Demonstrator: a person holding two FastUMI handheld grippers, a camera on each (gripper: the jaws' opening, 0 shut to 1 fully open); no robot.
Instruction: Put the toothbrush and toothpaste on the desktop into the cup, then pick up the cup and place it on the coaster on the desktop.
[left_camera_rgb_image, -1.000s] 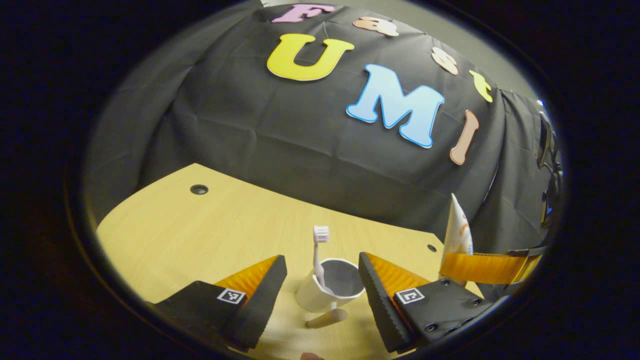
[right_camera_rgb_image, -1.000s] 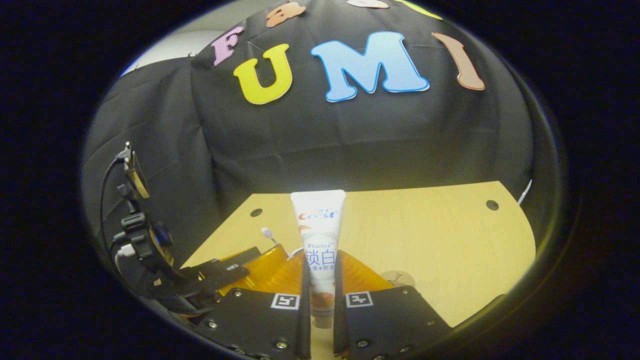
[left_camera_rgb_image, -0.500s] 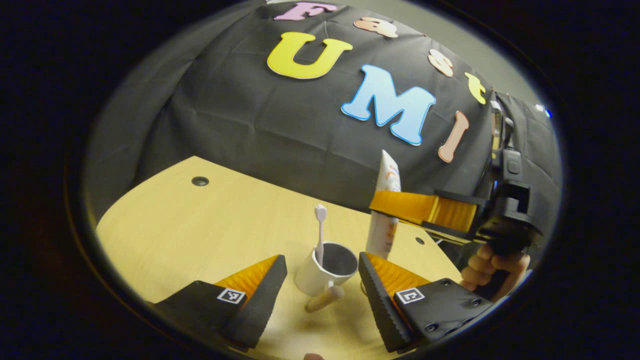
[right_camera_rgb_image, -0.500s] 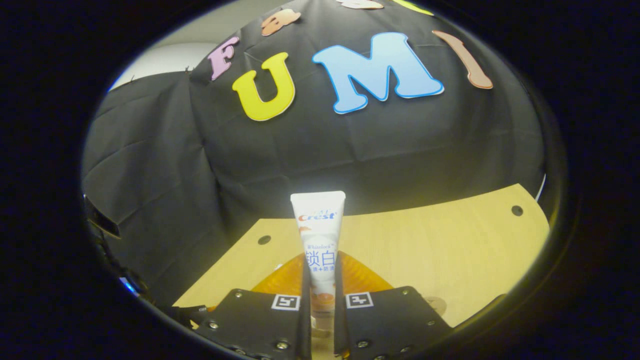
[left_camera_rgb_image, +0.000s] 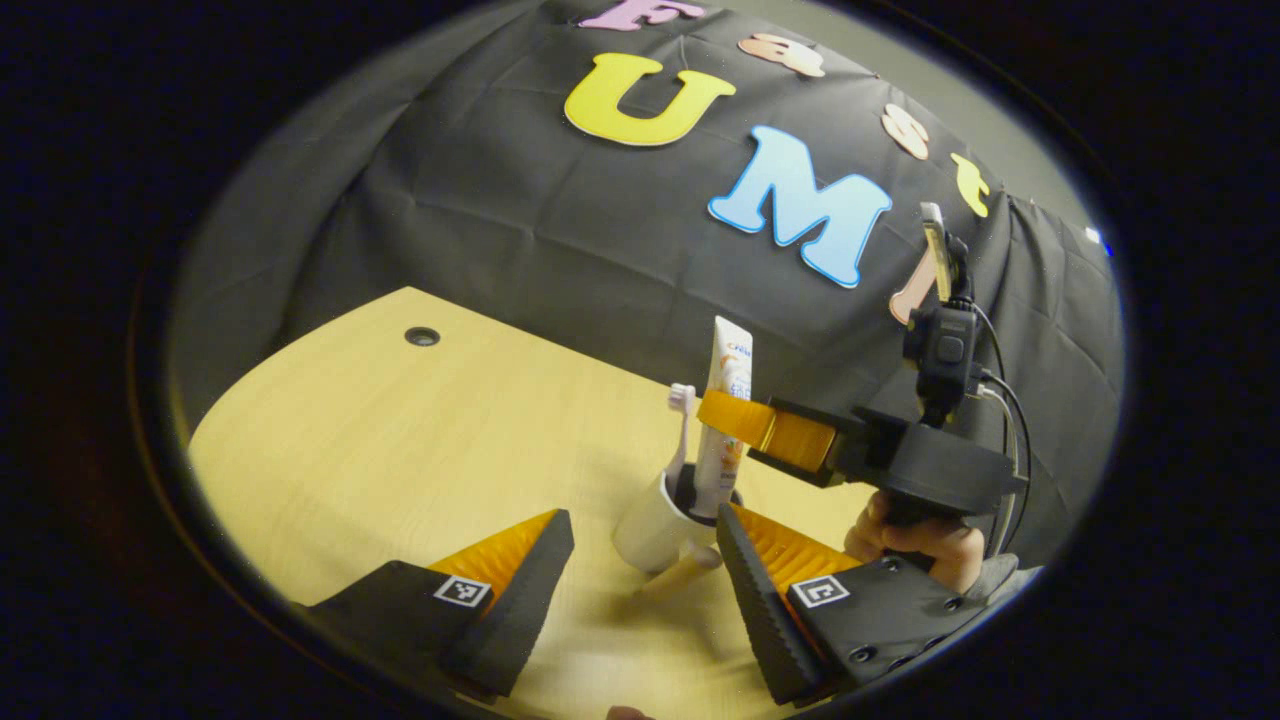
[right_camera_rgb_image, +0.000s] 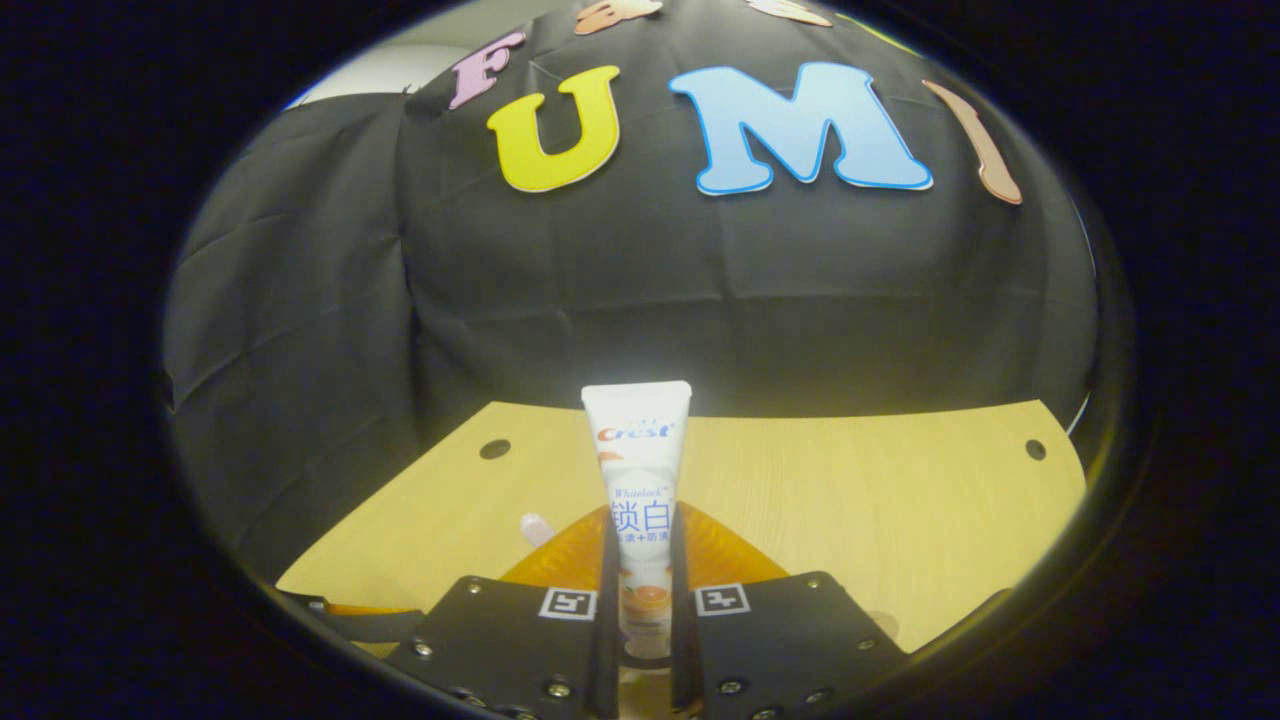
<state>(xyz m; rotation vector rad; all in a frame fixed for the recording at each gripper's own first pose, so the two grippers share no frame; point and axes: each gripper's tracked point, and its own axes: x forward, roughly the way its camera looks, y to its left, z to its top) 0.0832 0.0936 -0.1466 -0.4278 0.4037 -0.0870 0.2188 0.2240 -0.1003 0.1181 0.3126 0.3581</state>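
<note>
The right gripper (right_camera_rgb_image: 640, 600) has both fingers pressed on a white toothpaste tube (right_camera_rgb_image: 638, 490), holding it upright with the lower end inside the white cup (left_camera_rgb_image: 655, 525), as the left gripper view shows. The left gripper (left_camera_rgb_image: 640, 560) is wide open and empty, the cup standing on the wooden desktop (left_camera_rgb_image: 400, 450) just ahead between its fingers. A toothbrush (left_camera_rgb_image: 681, 425) stands in the cup, head up, beside the tube.
</note>
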